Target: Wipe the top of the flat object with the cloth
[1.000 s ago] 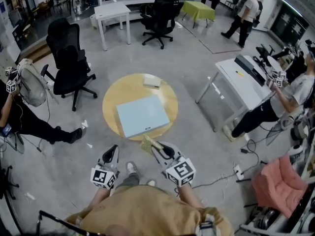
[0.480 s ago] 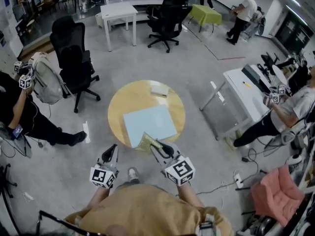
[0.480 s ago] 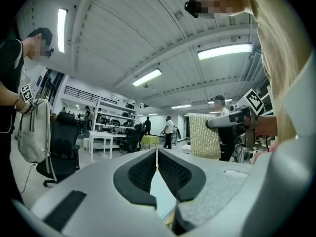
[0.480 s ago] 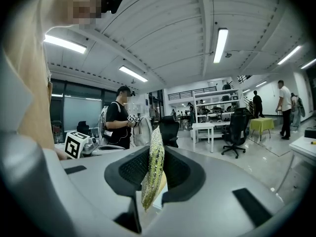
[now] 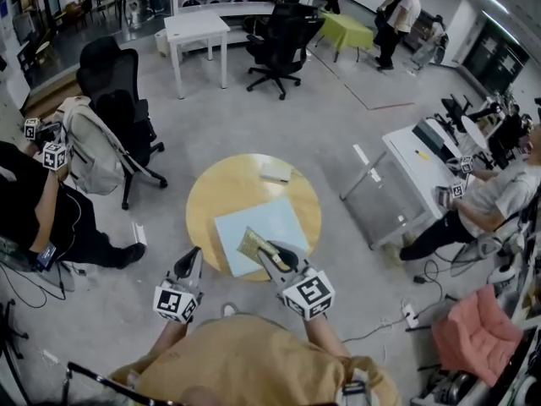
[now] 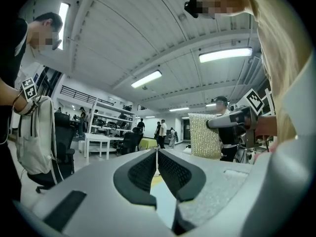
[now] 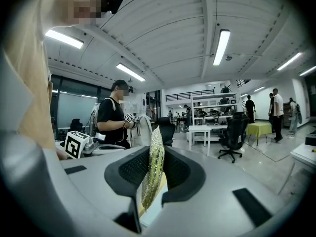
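A light blue flat board lies on a round yellow table. My right gripper is shut on a yellowish knitted cloth, which hangs over the board's near edge. In the right gripper view the cloth stands edge-on between the shut jaws of the right gripper. My left gripper hovers just off the table's near left rim, jaws shut with nothing in them. The left gripper view shows the left gripper shut, with the cloth hanging to the right.
A small pale pad lies at the table's far side. A seated person with a backpack is at the left and black office chairs stand beyond. At the right are a white desk with a person, and cables on the floor.
The table and board have come nearer in the head view. The cloth in my right gripper now reaches over the board's near edge instead of hanging short of the table.
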Available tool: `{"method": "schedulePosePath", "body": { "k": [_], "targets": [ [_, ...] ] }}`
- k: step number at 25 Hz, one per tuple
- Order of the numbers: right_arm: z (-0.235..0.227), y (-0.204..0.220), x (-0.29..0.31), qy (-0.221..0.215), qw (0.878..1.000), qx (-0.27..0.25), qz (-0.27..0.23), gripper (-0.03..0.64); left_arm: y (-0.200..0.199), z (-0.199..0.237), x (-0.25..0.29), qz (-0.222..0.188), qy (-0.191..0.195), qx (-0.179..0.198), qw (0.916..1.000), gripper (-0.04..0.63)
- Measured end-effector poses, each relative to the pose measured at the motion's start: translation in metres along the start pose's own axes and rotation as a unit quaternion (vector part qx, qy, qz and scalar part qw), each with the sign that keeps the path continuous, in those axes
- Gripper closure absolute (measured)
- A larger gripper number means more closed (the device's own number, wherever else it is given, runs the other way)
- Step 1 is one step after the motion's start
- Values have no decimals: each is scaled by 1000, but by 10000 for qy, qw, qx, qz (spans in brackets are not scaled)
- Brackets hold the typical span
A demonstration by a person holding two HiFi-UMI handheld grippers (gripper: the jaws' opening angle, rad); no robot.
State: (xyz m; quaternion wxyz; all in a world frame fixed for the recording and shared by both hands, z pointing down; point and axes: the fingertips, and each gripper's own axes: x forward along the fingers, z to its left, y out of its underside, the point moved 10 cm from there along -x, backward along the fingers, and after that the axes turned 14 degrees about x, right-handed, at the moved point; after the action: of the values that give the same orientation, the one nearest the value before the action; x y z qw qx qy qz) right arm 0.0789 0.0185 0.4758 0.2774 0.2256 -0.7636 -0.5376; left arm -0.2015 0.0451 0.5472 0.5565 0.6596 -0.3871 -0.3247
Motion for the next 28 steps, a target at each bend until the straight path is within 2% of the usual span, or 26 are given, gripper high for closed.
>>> {"method": "schedulePosePath", "body": {
  "k": [6, 14, 19, 24, 28],
  "targets": [
    [1, -3, 42, 248, 9997, -13, -58, 552, 14, 47, 18, -44, 242, -68, 9997, 581],
    [-15, -11, 44, 356, 9993, -35, -61, 552, 11, 49, 45, -116, 353, -88, 9993, 581],
    [-56, -21, 65, 98, 9999, 6, 23, 552, 9, 52, 79, -63, 127, -93, 9999, 581],
    [-72, -22, 51, -367, 9987, 154, 313, 552, 1, 21, 80, 22, -149, -123, 9998, 581],
    [-79, -1, 38, -552, 9967, 251, 538, 552, 1, -3, 76, 21, -313, -110, 9994, 581]
  ]
}}
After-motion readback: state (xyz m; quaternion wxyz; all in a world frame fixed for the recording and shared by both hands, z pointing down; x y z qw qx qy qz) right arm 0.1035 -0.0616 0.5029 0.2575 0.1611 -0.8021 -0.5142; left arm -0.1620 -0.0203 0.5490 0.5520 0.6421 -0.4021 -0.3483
